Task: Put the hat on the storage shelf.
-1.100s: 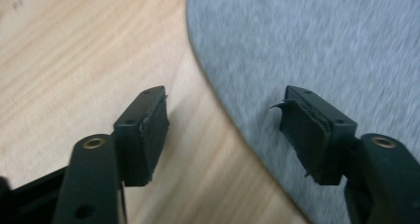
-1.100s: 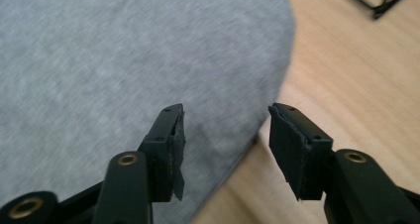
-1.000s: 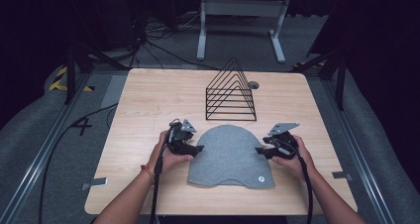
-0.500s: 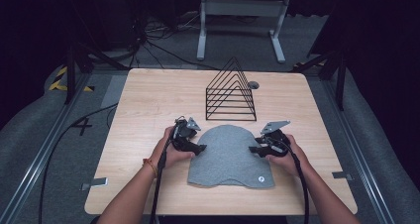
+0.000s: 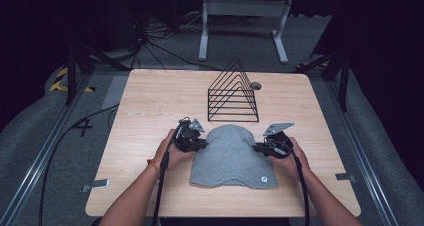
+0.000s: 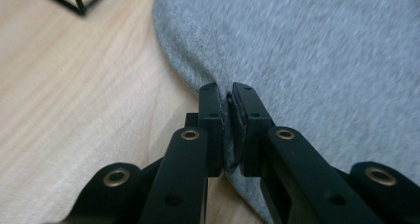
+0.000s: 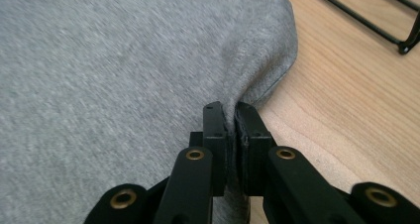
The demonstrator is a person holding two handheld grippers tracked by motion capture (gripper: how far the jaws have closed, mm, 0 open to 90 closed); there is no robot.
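High view: a soft grey knitted cap (image 5: 232, 156), dome-shaped with a small round pale badge (image 5: 264, 178) near its lower right corner, lies flat on the near half of a light wooden table (image 5: 150, 111). Behind it, well clear of the fabric, stands a black wire rack of triangular frames (image 5: 233, 93), and a small dark round disc (image 5: 256, 86) rests on the tabletop just beside the rack's far right corner. The left gripper (image 5: 200, 145) sits at the cap's left edge and the right gripper (image 5: 259, 147) at its right edge, each carried in one of the person's hands, whose forearms enter from the bottom of the view; a thin orange band circles the left wrist (image 5: 152, 167). Both pairs of jaws have just been closing, with the cap's edge between them. Left gripper view: the two black jaws stand nearly together, pinching a fold of the cap's left rim (image 6: 229, 135) that bunches upward between the pads, with bare wood to the left. Right gripper view: the jaws are likewise drawn narrow upon the cap's right rim (image 7: 233, 135), the cloth gathering into a crease, with a corner of the wire rack at upper right.
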